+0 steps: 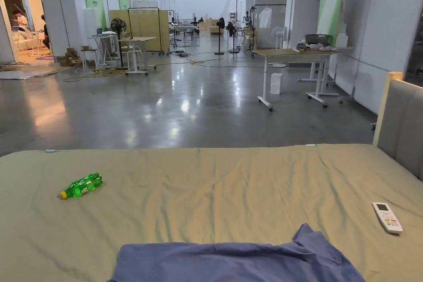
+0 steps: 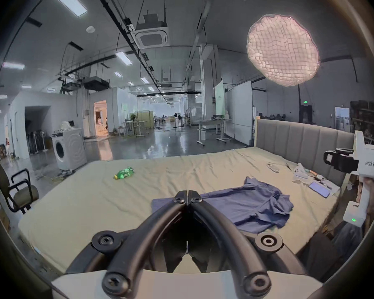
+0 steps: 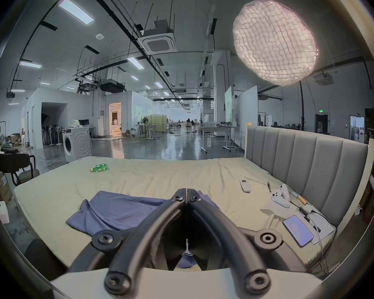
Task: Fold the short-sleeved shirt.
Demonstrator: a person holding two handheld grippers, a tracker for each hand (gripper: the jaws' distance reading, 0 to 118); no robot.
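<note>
A rumpled blue shirt [image 1: 235,260] lies on the bed [image 1: 206,188]. The left gripper [image 2: 188,192] and right gripper [image 3: 187,190] hover above it, jaws together, empty.

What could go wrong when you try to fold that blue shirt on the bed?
The blue shirt lies crumpled near the bed's close edge, so a pull toward the person might drag it off. Both the left gripper and right gripper are shut above it and must open first, or they would only push cloth. Spreading the shirt wide could nudge the remote or phone beside it.
</note>
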